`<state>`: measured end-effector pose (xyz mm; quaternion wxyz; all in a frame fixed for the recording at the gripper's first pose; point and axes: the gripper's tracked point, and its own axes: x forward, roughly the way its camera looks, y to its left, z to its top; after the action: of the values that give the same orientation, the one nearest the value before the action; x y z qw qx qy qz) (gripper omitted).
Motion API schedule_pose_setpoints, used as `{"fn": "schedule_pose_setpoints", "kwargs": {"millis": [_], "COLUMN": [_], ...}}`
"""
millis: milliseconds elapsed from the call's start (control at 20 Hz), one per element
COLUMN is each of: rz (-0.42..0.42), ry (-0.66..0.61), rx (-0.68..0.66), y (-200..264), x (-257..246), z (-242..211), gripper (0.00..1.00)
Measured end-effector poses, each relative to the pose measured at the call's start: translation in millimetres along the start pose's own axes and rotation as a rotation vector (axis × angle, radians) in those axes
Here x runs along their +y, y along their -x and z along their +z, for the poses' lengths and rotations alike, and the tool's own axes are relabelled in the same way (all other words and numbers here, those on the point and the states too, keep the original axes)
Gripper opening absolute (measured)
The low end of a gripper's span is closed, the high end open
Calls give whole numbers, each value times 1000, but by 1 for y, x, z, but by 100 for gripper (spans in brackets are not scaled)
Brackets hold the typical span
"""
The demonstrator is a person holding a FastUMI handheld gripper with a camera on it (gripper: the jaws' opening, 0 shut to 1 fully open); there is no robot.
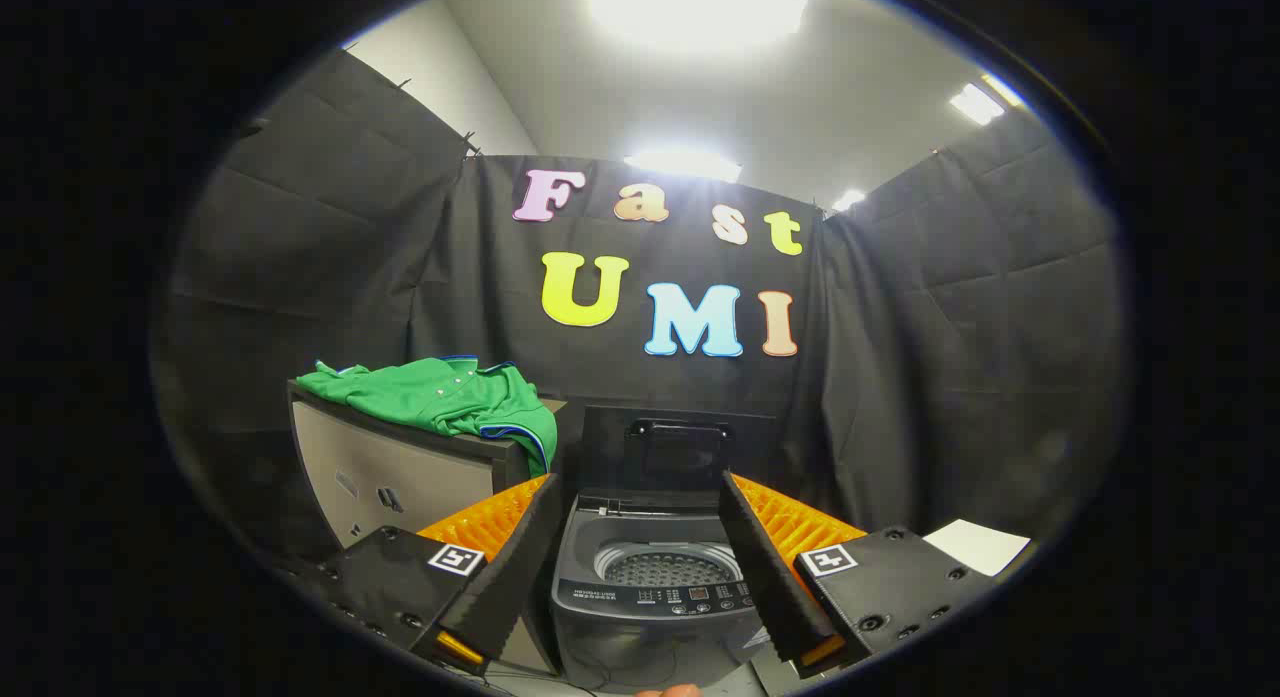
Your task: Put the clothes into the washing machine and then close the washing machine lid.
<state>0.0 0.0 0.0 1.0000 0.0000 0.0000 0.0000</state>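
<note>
Gripper (640, 567) spread wide, nothing between the fingers (505, 567), both held apart and pointed toward the washing machine (650, 597).

Top-loading washing machine seen straight ahead through the gap between the fingers, low on the floor against the black cloth wall. Lid (678, 447) raised upright behind the tub, handle at its upper edge. Perforated drum (668, 569) exposed, with no clothes visible inside. Control panel (690, 597) along the front edge, nearest the gripper.

Green polo shirt (440, 397) lying crumpled on top of a dark cabinet (400, 477), beyond and above the left finger, just beside the washer; one corner of the shirt hanging over the cabinet's edge toward the lid. White sheet of paper (975, 545) lying past the right finger.
</note>
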Motion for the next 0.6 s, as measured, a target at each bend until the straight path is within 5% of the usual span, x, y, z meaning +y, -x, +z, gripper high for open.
{"fn": "schedule_pose_setpoints", "kwargs": {"millis": [600], "rz": [12], "ry": [7], "rx": [3], "y": [0], "x": [-1], "z": [4], "gripper": [99]}}
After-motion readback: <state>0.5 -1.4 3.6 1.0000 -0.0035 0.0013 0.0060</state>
